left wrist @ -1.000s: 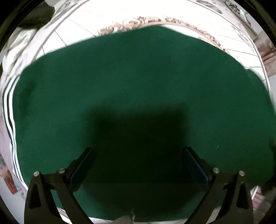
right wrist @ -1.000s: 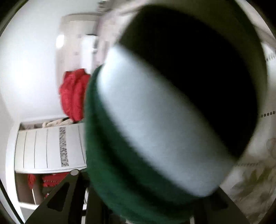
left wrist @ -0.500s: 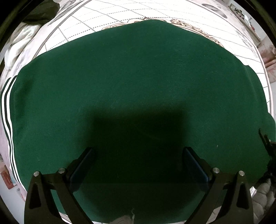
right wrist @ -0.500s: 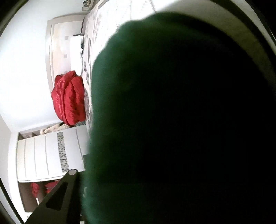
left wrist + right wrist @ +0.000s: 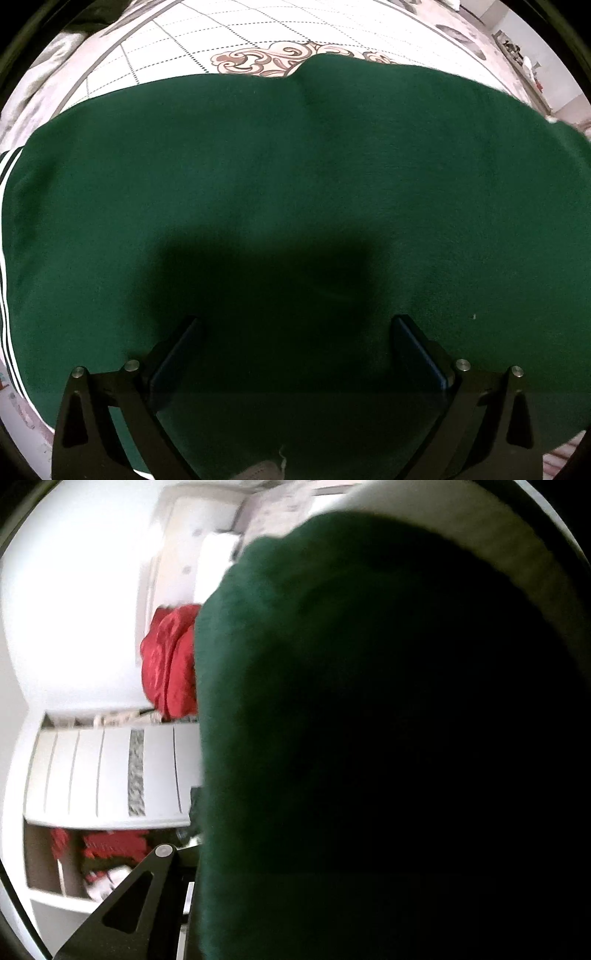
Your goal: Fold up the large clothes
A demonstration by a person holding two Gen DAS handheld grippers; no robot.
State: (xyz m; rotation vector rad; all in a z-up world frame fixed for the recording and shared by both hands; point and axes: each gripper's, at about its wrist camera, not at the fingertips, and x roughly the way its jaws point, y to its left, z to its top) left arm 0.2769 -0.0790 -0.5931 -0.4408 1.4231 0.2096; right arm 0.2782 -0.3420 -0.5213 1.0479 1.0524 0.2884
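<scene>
A large dark green garment (image 5: 295, 177) with white stripes at its left edge (image 5: 7, 162) lies spread flat on a patterned bed cover (image 5: 258, 33). My left gripper (image 5: 295, 336) hovers over the garment's near part with its jaws wide open and empty, casting a shadow on the cloth. In the right wrist view the same green cloth (image 5: 369, 738) drapes right over the camera and fills most of the frame. It hides my right gripper's fingertips; only the left finger's base (image 5: 140, 886) shows. The cloth appears to hang from that gripper.
The quilted bed cover (image 5: 184, 37) with an ornate border shows beyond the garment. Crumpled white fabric (image 5: 48, 59) lies at the far left. The right wrist view shows a red bundle (image 5: 166, 672), white cabinet panels (image 5: 103, 771) and a pale wall.
The green garment has spread and shifted in the left view, showing more bed cover beyond it. In the right view the white stripe is gone and green cloth covers the lens.
</scene>
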